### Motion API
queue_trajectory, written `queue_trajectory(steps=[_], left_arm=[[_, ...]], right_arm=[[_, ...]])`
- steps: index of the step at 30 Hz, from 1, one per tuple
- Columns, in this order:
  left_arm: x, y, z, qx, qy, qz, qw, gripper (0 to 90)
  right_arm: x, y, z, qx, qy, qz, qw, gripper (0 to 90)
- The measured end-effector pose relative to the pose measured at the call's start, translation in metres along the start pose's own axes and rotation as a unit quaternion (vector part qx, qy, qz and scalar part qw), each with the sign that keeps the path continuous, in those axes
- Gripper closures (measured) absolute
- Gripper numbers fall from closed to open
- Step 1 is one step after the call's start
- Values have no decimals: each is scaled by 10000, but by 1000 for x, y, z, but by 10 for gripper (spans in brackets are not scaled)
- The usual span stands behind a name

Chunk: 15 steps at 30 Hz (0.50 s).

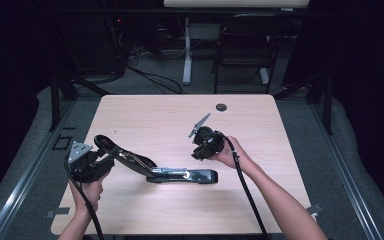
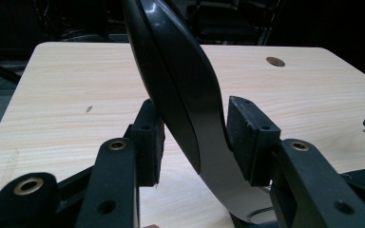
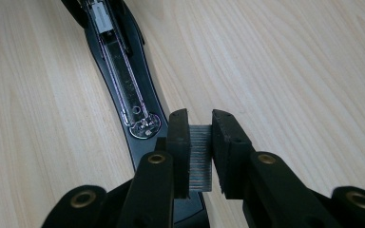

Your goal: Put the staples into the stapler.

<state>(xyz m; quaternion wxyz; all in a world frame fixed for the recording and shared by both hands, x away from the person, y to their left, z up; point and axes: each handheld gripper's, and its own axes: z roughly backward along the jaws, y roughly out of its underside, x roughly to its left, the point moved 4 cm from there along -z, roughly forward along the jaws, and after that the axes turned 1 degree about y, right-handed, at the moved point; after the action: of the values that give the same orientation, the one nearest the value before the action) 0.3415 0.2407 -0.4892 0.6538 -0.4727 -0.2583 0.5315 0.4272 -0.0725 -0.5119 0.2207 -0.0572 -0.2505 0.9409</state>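
A black stapler [image 1: 182, 175] lies opened flat on the wooden table [image 1: 180, 115], its base near the middle front. Its top arm [image 1: 125, 155] slants up to the left. My left gripper [image 1: 107, 157] is shut on that arm; in the left gripper view the curved black arm [image 2: 180, 85] stands between both pads [image 2: 247, 137]. My right gripper [image 1: 200, 155] hovers just above the stapler's right end. It is shut on a short silvery strip of staples [image 3: 200, 156], held upright between its pads. Below it the stapler's open metal channel [image 3: 123, 80] faces up.
A round cable hole [image 1: 221, 107] sits near the table's far edge. A dark chair [image 1: 245, 45] and a desk leg [image 1: 187, 50] stand beyond the table. Bare wood lies on the table's far half and along its front edge.
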Motion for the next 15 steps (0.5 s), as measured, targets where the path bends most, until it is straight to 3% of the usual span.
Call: queue_trajectory(steps=[15], left_arm=[[0,0,0,8,11,-13,10000,582]], right_arm=[[5,-11,-3,12,-39,199,9998,784]])
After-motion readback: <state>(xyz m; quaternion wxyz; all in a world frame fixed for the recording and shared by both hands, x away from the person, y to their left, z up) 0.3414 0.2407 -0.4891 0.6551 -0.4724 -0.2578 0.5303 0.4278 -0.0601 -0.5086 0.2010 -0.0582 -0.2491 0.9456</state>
